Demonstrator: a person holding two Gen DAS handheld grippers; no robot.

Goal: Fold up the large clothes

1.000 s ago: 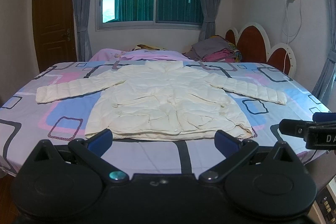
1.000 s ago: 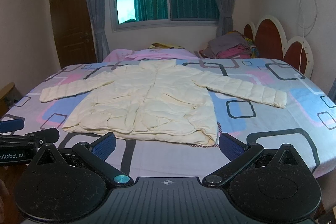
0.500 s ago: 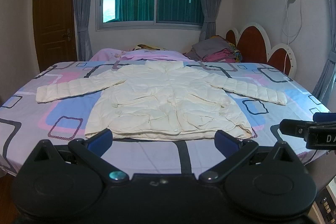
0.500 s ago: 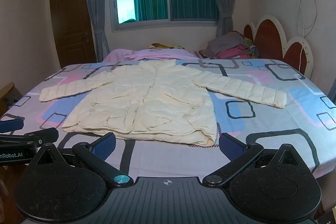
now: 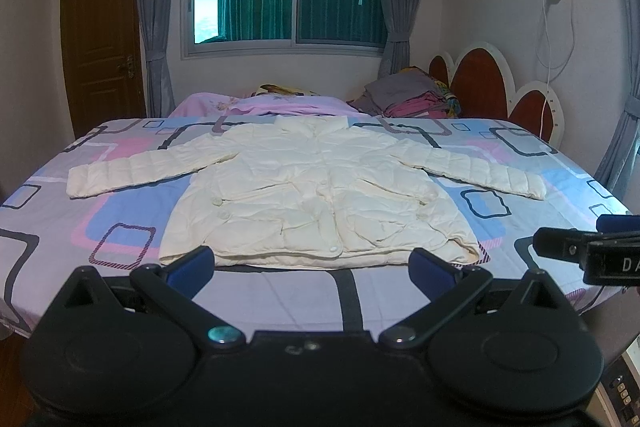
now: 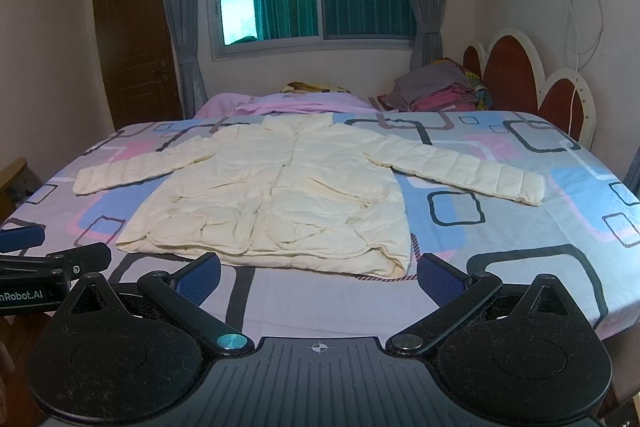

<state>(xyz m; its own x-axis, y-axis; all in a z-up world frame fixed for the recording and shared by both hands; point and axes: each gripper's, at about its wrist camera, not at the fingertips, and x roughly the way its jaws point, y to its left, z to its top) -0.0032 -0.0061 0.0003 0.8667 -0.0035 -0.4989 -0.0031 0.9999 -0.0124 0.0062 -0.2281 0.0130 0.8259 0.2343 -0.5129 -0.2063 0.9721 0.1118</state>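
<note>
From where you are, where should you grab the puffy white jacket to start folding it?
Probably the sleeve cuffs. The cream puffer jacket lies flat, front up, on the bed, both sleeves spread out sideways. The open left gripper could pinch the left cuff from its outer end; the open right gripper likewise takes the right cuff, folding each inward.

Before you stands the bed [image 5: 120,227], its sheet patterned with pink, blue and grey squares. The cream quilted jacket [image 5: 316,195] lies flat on it, sleeves spread; pink bedding [image 5: 256,105] and stacked clothes [image 5: 412,97] sit behind.
</note>
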